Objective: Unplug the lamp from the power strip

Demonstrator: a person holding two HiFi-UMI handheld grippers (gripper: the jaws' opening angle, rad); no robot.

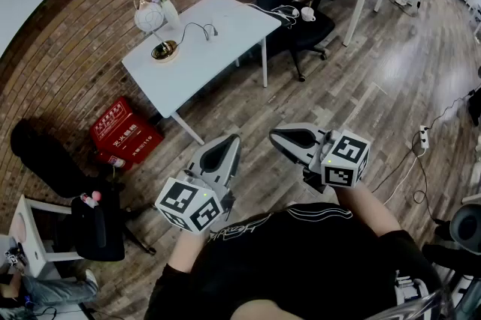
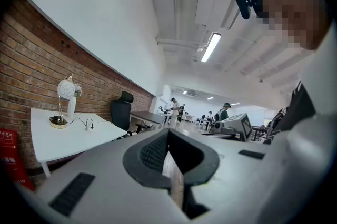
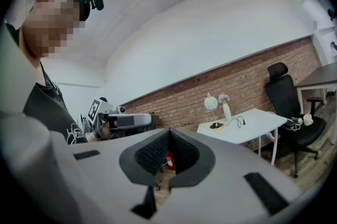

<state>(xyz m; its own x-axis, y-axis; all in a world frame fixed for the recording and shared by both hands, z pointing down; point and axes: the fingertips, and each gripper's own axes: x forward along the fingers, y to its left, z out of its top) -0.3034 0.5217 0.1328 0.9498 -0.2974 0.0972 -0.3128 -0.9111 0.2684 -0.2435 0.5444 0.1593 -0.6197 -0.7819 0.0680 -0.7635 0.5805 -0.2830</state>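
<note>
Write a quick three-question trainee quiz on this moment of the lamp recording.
1. True or false: the left gripper is clamped on the lamp.
2. Where does the lamp stand? A: on the white table; B: on a shelf; C: on a windowsill.
3. Fill in: the right gripper's jaws are ___, with nothing between them.
Key: 1 false; it is shut and empty, held away from the table. 2 A. 3 shut.
</note>
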